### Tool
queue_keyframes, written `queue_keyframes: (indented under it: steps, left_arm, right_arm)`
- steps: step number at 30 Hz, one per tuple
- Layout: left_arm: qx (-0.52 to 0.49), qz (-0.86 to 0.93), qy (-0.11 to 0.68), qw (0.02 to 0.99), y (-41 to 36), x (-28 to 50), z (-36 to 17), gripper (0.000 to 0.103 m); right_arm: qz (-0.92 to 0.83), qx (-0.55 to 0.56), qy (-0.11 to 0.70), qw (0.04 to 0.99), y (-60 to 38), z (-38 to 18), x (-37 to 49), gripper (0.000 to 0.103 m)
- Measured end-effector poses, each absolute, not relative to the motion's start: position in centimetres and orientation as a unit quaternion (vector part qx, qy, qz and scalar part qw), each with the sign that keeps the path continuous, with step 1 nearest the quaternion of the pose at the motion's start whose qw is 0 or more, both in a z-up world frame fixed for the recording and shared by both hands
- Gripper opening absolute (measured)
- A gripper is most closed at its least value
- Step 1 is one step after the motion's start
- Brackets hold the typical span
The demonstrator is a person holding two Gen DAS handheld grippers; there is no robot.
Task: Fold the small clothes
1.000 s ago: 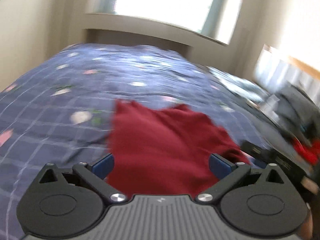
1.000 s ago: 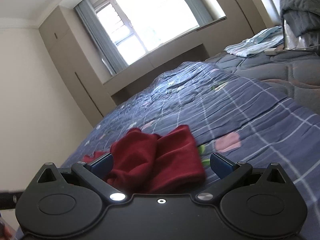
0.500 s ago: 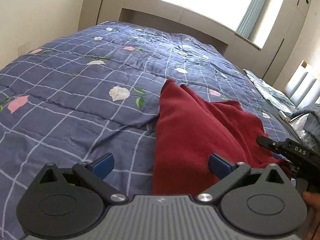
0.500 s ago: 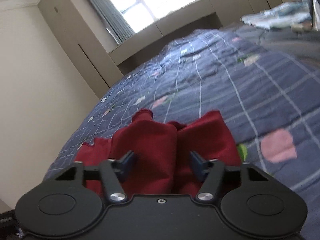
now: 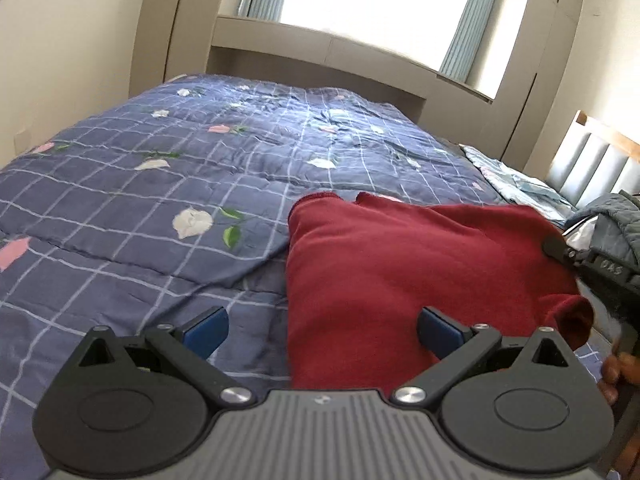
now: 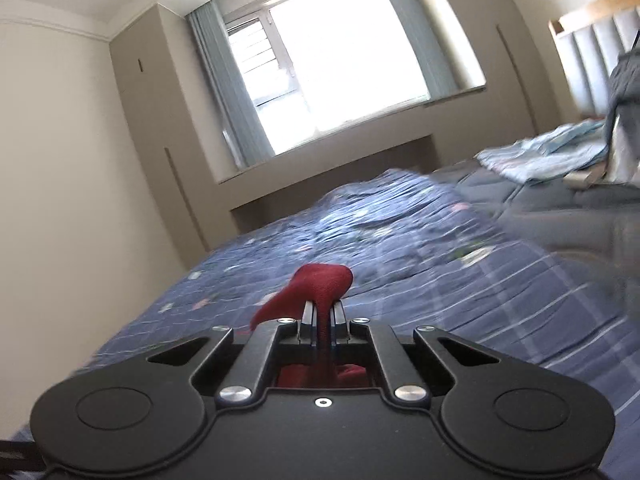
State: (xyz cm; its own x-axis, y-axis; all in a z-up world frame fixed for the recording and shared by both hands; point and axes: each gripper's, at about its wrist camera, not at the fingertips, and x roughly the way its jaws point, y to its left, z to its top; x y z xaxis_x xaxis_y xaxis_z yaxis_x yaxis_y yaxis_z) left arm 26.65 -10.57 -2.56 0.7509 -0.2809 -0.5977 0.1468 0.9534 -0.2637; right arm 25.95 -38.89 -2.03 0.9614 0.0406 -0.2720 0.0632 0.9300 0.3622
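A dark red garment [image 5: 400,272] lies on the blue checked quilt [image 5: 160,184] of a bed. My left gripper [image 5: 322,330] hovers open over its near edge, blue pads wide apart, one over the quilt and one over the cloth, touching nothing. In the right wrist view my right gripper [image 6: 323,316] is shut on a pinched fold of the red garment [image 6: 320,280], which bulges above the closed fingers and is lifted off the quilt [image 6: 440,280]. In the left wrist view the right gripper's body shows at the garment's right edge, with the person's fingers [image 5: 612,372] below.
A window with blue curtains [image 6: 340,64] and a beige ledge stand behind the bed. A pale blue folded cloth [image 6: 540,156] and a grey quilted item [image 5: 616,224] lie at the right by a padded headboard [image 5: 592,160]. The left wall is close.
My right gripper went from wide open around the garment to shut on a fold and rose with it. My left gripper moved in lower over the near edge and stayed open.
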Motion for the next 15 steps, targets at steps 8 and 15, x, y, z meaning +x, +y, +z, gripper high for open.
queue_keyframes:
  steps: [8,15]
  left_arm:
    - [-0.127,-0.096,0.378,0.912,-10.5,26.8,-6.1,0.103]
    - [-0.123,-0.091,0.362,0.92,-9.9,25.9,-5.0,0.103]
  right_arm:
    - [-0.025,0.181,0.209,0.961,-38.9,-6.2,28.2,0.007]
    - [-0.044,0.117,0.192,0.973,-37.7,-5.7,27.4,0.053]
